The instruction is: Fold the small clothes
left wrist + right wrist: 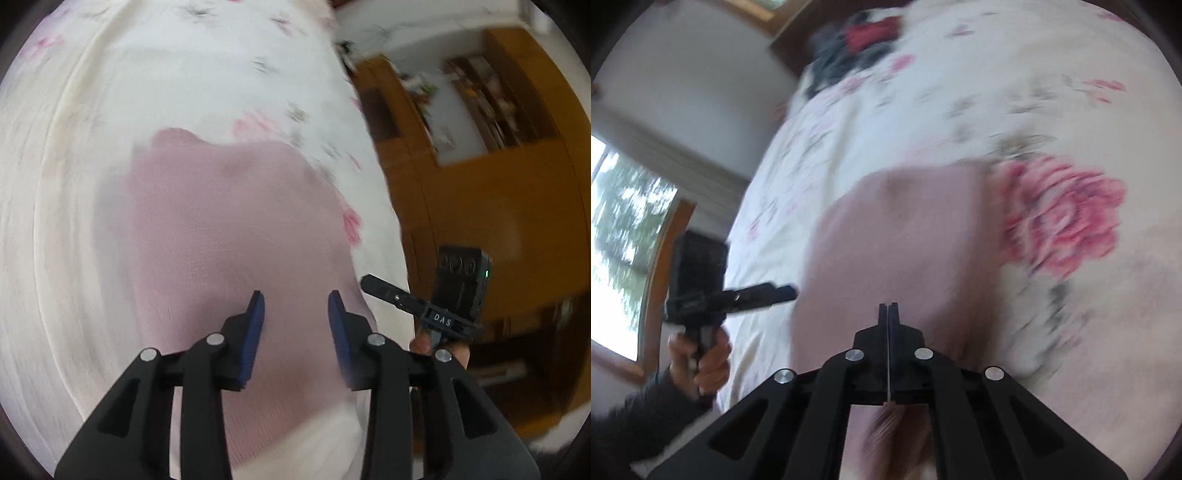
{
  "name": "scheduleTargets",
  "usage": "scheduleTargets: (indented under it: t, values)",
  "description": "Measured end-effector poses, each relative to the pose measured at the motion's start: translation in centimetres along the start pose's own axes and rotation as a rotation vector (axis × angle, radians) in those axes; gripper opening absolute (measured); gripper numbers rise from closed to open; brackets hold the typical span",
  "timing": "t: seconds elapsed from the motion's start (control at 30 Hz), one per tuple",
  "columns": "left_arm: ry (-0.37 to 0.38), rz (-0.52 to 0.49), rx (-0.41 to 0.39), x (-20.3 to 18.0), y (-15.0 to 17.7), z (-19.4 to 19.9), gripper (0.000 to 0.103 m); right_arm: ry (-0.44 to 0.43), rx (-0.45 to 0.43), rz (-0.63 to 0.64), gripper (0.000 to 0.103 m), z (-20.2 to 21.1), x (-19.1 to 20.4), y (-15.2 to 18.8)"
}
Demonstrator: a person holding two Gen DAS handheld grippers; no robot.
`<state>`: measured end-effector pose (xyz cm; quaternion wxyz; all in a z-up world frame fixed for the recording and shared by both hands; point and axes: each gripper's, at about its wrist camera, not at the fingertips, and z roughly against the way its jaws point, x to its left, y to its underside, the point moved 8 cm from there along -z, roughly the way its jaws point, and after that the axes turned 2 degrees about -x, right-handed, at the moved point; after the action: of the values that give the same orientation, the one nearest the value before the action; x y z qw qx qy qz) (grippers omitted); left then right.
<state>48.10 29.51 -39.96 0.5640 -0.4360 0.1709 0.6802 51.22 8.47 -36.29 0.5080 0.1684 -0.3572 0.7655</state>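
We see a pink knit garment (229,236) lying spread on the bed (74,184), which is covered by a white floral sheet. Our left gripper (296,306) hangs above the garment's near part, its blue-padded fingers (255,332) spread apart and empty. Our right gripper (888,314) is pressed closed; a thin pale sliver shows between its fingers, but blur keeps us from telling whether it is cloth. A heap of dark and red clothes (849,48) lies at the bed's far end.
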Motion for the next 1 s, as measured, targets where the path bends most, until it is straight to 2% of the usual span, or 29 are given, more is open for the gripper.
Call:
scheduleTargets:
  t: [0.07,0.1,0.17,0.23,0.27,0.3,0.33,0.37,0.4,0.43,0.5,0.6,0.63,0.73,0.83,1.0]
  values:
    - [-0.04,-0.019,0.045,0.2,2.6,-1.2,0.033,0.034,0.055,0.031,0.0,-0.7,-0.3,2.4]
    - [-0.071,-0.031,0.051,0.5,3.2,-1.8,0.03,0.078,0.089,0.035,0.0,-1.9,-1.3,3.4]
    - [-0.065,-0.003,0.041,1.5,3.8,-2.1,0.03,0.088,0.112,0.018,0.0,-2.7,-2.3,4.4]
    - [-0.043,0.024,0.012,1.0,3.6,-1.2,0.047,0.109,0.108,0.023,0.0,-2.3,-1.8,4.0]
    - [-0.034,0.011,-0.005,0.3,3.8,-0.3,0.064,0.121,0.106,0.036,0.002,-1.7,-1.3,3.8]
    - [-0.029,-0.001,-0.025,-0.2,4.0,0.7,0.081,0.107,0.094,0.033,0.01,-0.7,-0.7,3.1]
    - [-0.019,-0.023,-0.061,0.0,4.5,2.6,0.087,0.079,0.077,0.014,0.039,0.1,-0.5,2.3]
    - [-0.028,-0.039,-0.088,0.1,5.0,3.9,0.09,0.047,0.051,-0.02,0.077,1.3,-0.9,1.2]
    - [-0.038,-0.037,-0.105,0.3,5.2,4.7,0.09,0.024,0.007,-0.074,0.086,2.5,-1.7,0.1]
    - [-0.034,-0.013,-0.114,1.2,5.9,5.5,0.09,-0.003,-0.021,-0.13,0.089,3.3,-2.7,-0.9]
    - [-0.016,0.056,-0.108,3.2,7.3,6.0,0.09,-0.112,-0.02,-0.281,0.089,3.5,-5.1,-2.4]
    - [-0.011,0.146,-0.078,6.5,8.8,5.4,0.09,-0.192,0.015,-0.423,0.089,2.5,-8.0,-3.6]
    - [0.027,0.177,-0.064,7.4,9.0,5.0,0.09,-0.19,0.029,-0.438,0.09,2.0,-8.8,-3.9]
    - [0.091,0.224,-0.049,8.3,9.2,4.0,0.089,-0.197,0.077,-0.43,0.09,-0.7,-9.2,-4.2]
    - [0.129,0.218,-0.013,8.8,9.7,2.4,0.081,-0.191,0.123,-0.401,0.09,-2.5,-9.2,-3.4]
    - [0.217,0.216,0.056,8.0,9.2,-1.3,0.075,-0.2,0.156,-0.365,0.09,-5.0,-8.9,-4.3]
